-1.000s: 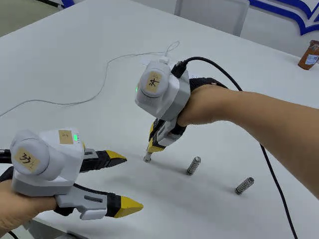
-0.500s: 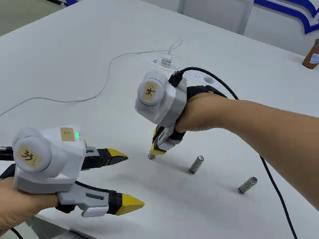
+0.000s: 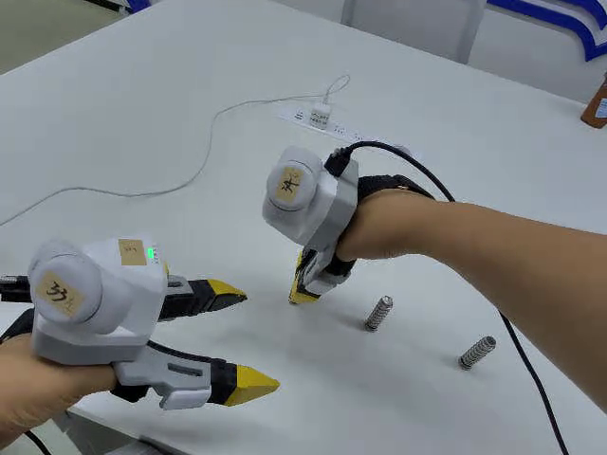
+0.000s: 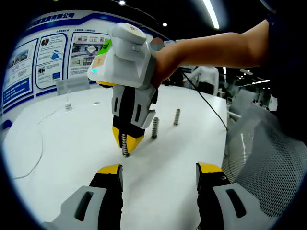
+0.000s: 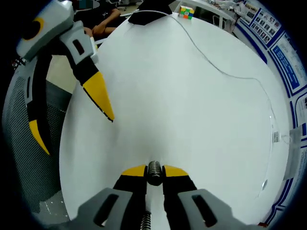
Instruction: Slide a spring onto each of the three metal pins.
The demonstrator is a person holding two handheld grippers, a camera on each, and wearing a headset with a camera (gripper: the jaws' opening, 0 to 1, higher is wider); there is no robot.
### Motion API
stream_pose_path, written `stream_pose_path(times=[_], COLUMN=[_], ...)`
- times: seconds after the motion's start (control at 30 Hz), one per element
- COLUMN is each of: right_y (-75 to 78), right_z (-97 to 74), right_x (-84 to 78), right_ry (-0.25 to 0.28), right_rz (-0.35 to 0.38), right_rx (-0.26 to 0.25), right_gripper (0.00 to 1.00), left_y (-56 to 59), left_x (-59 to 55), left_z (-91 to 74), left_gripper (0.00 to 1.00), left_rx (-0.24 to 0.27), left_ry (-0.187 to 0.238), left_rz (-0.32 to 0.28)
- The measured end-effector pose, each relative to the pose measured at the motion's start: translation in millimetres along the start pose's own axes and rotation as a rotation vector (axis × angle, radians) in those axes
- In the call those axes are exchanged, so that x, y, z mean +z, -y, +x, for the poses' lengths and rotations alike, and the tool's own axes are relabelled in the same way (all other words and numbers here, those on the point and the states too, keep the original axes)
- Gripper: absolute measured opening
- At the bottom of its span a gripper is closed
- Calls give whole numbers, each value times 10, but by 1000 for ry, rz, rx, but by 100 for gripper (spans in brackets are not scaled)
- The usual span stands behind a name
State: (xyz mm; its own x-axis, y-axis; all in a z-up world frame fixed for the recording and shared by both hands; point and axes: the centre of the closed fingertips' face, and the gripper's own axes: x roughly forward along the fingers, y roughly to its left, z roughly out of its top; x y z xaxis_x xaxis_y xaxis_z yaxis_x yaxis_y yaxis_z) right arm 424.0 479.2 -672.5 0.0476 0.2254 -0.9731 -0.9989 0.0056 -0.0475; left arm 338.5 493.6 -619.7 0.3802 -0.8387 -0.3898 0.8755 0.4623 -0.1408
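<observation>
Yellow-tipped, the right claw (image 5: 154,172) is clenched on a spring (image 5: 154,167), whose coiled end shows between the two tips at the lower middle of the right gripper view. In the left gripper view the same claw points straight down in the centre-left of the frame, and the spring hangs out below its tips, reaching down to the white bench (image 3: 142,104). Just to the right of it in the head view, two other springs (image 3: 378,313) sit on the bench: one near the claw, one further right and well apart from it. In the left gripper view both look upright.

At the lower left of the head view the left claw (image 3: 248,336) is released, its jaws spread wide and holding nothing, and it hovers above the bench edge pointing toward the right claw.

A black cable (image 3: 408,156) runs from the right claw's body back over the person's forearm. Further up the frame, a thin white cable (image 3: 204,142) curls across the bench to a power strip (image 3: 321,116).
</observation>
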Motion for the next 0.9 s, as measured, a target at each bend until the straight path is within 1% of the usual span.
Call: stream_pose_path(times=[0.2,0.53,0.73,0.9], right_y=[24,20,32,12], right_z=[-64,-211,-344,-456], right_x=[-19,-123,-198,-261], right_ry=[15,48,91,128], right_rz=[22,64,103,131], right_rx=[-5,-22,-44,-65], right_gripper=[17,22,24,25], left_y=[3,-21,-18,-14], left_x=[2,56,109,140], left_z=[11,40,52,71], left_gripper=[63,64,65,65], left_rx=[-2,-2,-1,0], left_ry=[-7,-10,-12,-14], left_rz=[5,15,22,26])
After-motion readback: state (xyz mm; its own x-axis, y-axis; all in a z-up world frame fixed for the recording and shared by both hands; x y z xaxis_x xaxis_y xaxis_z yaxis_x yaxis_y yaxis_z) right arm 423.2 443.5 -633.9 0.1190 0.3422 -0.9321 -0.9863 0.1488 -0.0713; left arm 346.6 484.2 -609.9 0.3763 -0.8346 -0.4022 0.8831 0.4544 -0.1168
